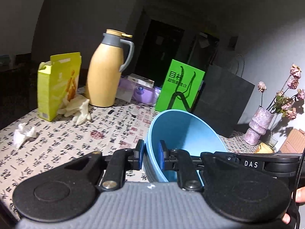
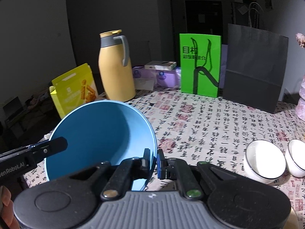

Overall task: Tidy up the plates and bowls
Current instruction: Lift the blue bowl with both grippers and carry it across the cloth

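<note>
Two grippers clamp one smooth, round blue bowl from opposite sides, holding it tilted above the table, which wears a cream cloth printed with black calligraphy and red seals. The left gripper pinches the bowl's thin wall between its blue pads, one outside and one inside; the right gripper grips the rim on the other side the same way. Two glossy white bowls with thin dark rims sit side by side on the cloth to the right, apart from the blue one. Behind stand a matte tan jug with a grey handle, an open yellow carton, a flat green bag and a dark paper bag. Crumpled tissue lies at the left.
</note>
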`<control>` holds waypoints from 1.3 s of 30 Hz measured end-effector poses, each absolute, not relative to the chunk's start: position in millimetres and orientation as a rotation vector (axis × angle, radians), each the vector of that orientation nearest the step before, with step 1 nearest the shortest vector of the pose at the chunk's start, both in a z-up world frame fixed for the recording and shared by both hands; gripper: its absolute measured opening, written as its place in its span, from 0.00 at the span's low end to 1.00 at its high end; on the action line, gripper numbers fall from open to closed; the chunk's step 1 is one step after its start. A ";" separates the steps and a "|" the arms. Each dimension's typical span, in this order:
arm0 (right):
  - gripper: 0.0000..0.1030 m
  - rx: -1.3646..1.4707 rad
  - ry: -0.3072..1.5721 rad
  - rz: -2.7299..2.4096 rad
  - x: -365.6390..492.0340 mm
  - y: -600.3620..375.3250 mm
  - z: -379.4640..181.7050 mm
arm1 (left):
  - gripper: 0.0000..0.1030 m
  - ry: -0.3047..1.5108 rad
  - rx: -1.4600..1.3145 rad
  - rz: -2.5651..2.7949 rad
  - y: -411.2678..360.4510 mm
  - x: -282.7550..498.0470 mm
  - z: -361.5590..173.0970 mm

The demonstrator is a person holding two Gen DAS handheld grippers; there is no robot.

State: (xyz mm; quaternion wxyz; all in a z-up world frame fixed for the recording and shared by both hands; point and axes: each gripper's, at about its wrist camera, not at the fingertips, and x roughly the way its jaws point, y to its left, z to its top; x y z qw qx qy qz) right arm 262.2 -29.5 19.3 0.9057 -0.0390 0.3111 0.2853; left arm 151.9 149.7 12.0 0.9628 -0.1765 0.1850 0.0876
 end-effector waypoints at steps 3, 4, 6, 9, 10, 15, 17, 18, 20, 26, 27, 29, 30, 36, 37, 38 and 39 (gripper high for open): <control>0.06 -0.081 0.643 0.608 257.4 -22.1 17.7 | 0.15 0.370 -0.361 0.198 155.9 143.0 11.2; 0.06 -0.081 0.645 0.614 255.9 -19.6 17.3 | 0.15 0.370 -0.362 0.204 157.7 141.2 10.7; 0.06 -0.082 0.648 0.626 253.3 -14.6 15.7 | 0.15 0.369 -0.365 0.217 162.2 136.3 9.5; 0.06 -0.082 0.656 0.643 250.2 -6.2 12.7 | 0.15 0.372 -0.365 0.235 168.1 130.4 7.1; 0.07 -0.082 0.659 0.649 249.1 -3.8 11.8 | 0.15 0.374 -0.368 0.242 170.3 128.8 6.1; 0.07 -0.088 0.672 0.668 243.0 7.8 5.6 | 0.15 0.390 -0.382 0.264 180.5 122.1 -1.6; 0.07 -0.089 0.679 0.675 241.7 11.9 2.4 | 0.15 0.398 -0.392 0.271 184.5 120.2 -5.3; 0.07 -0.089 0.683 0.678 241.5 13.6 0.5 | 0.15 0.401 -0.396 0.273 186.4 120.0 -7.2; 0.07 -0.090 0.692 0.682 241.0 16.9 -3.7 | 0.15 0.408 -0.402 0.277 190.0 119.1 -11.2; 0.07 -0.090 0.724 0.685 242.6 23.0 -18.9 | 0.15 0.434 -0.415 0.282 196.2 117.6 -23.9; 0.07 -0.089 0.730 0.685 242.6 23.5 -21.4 | 0.15 0.438 -0.418 0.282 196.7 117.8 -25.9; 0.07 -0.084 0.745 0.686 244.0 24.1 -26.3 | 0.15 0.449 -0.424 0.285 198.6 118.4 -30.4; 0.07 -0.082 0.752 0.687 244.7 24.5 -28.7 | 0.15 0.455 -0.428 0.285 199.5 119.0 -32.6; 0.07 -0.076 0.784 0.685 246.9 25.9 -41.3 | 0.15 0.495 -0.449 0.290 203.6 122.6 -46.7; 0.07 -0.076 0.789 0.685 247.1 26.2 -43.0 | 0.15 0.503 -0.454 0.292 204.1 123.4 -49.0; 0.07 -0.077 0.793 0.684 247.1 26.4 -45.0 | 0.15 0.509 -0.456 0.293 204.0 124.2 -51.2; 0.07 -0.078 0.797 0.683 247.2 26.6 -46.7 | 0.15 0.516 -0.459 0.293 204.0 124.6 -53.6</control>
